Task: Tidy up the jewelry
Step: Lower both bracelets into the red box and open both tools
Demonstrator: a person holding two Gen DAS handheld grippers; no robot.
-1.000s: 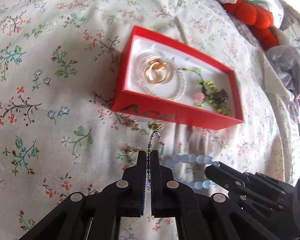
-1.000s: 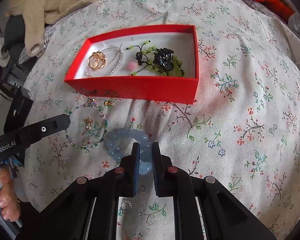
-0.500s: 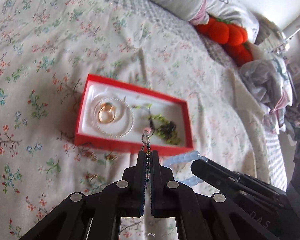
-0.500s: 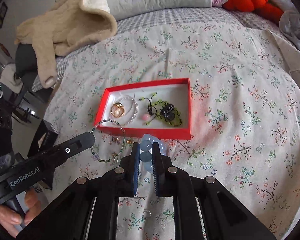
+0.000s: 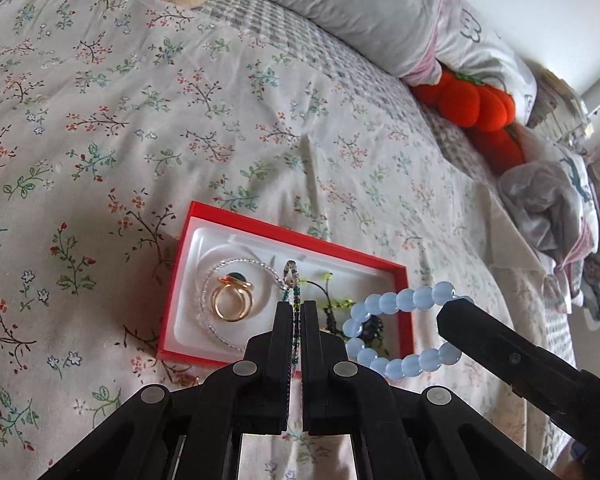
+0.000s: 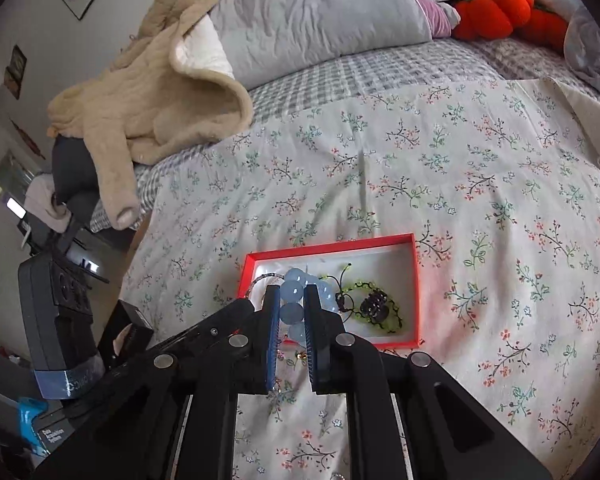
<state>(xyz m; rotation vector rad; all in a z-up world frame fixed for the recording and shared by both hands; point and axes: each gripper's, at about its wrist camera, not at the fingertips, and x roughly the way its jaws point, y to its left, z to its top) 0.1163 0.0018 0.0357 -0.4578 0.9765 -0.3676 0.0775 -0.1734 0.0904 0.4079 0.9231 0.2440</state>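
Observation:
A red jewelry box (image 5: 296, 240) with a white lining lies on the floral bedspread; it also shows in the right wrist view (image 6: 414, 280). Inside are a gold ring (image 5: 232, 300), a clear bead bracelet (image 5: 220, 272) and a green-and-black beaded piece (image 6: 376, 306). My left gripper (image 5: 297, 308) is shut on a thin green beaded bracelet (image 5: 292, 276), held edge-on above the box. My right gripper (image 6: 292, 300) is shut on a pale blue bead bracelet (image 6: 294, 294), also seen hanging over the box's right end in the left wrist view (image 5: 396, 304).
A beige jacket (image 6: 148, 92) and grey pillows (image 6: 320, 12) lie at the head of the bed. An orange plush pumpkin (image 6: 496, 4) sits at the far right. Small earrings (image 5: 184, 380) lie on the bedspread before the box. Dark gear (image 6: 56, 320) stands off the bed's left edge.
Both grippers have lifted their bracelets off the bedspread and risen well above it. The box now looks smaller and lies under the two held bracelets.

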